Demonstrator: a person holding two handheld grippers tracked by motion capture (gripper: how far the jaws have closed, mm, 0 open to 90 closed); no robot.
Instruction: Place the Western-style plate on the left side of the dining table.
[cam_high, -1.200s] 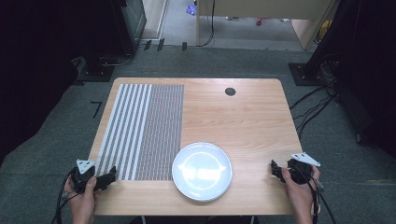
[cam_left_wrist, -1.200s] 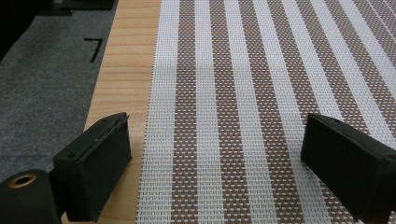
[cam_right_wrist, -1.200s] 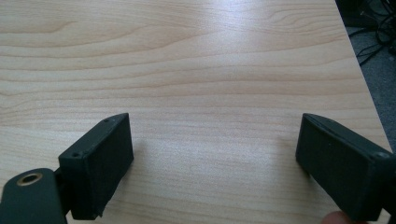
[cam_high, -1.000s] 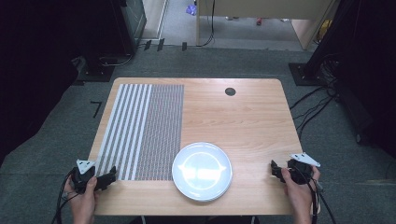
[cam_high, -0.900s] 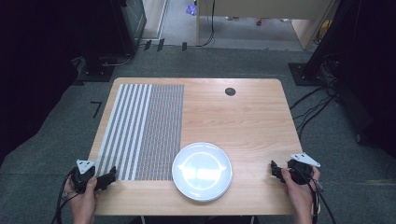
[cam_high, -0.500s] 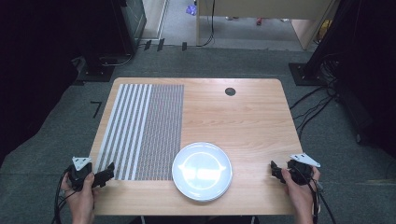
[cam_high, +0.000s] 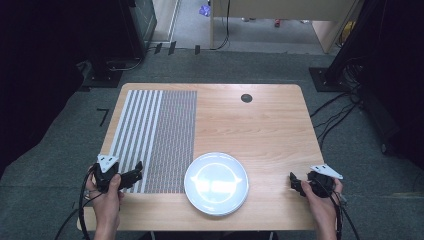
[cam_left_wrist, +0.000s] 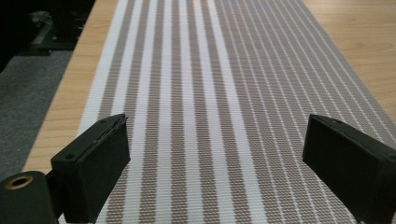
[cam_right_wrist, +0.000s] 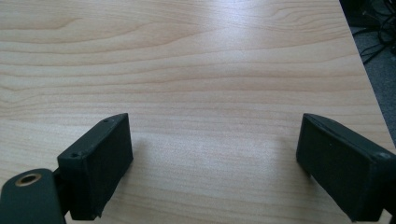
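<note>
We are holding both grippers low at the near edge of the wooden table (cam_high: 260, 125). Our left gripper (cam_high: 136, 175) is sitting over the near left corner of the striped placemat (cam_high: 155, 135), and in the left gripper view its two black jaws are standing wide apart with nothing between them, the mat's grey and white stripes (cam_left_wrist: 210, 93) running away ahead. Our right gripper (cam_high: 294, 182) is hovering over bare wood near the table's right edge; in the right gripper view its jaws are likewise spread wide and pinching nothing, with plain wood grain (cam_right_wrist: 210, 93) between them.

The white plate (cam_high: 216, 183) is lying on the table between the two grippers, just right of the mat's near edge, and well apart from both grippers; whether its rim is touching the mat we are not able to tell.

Much is being cut off or lost to us: our forearms are running out of the bottom of the high view, the cables trailing from each gripper are leaving the frame, and the dark areas left and right of the table are too black to make out. A small dark round spot (cam_high: 246, 98) is sitting near the table's far edge; we cannot tell what it is. We are reading no writing or labels anywhere.
</note>
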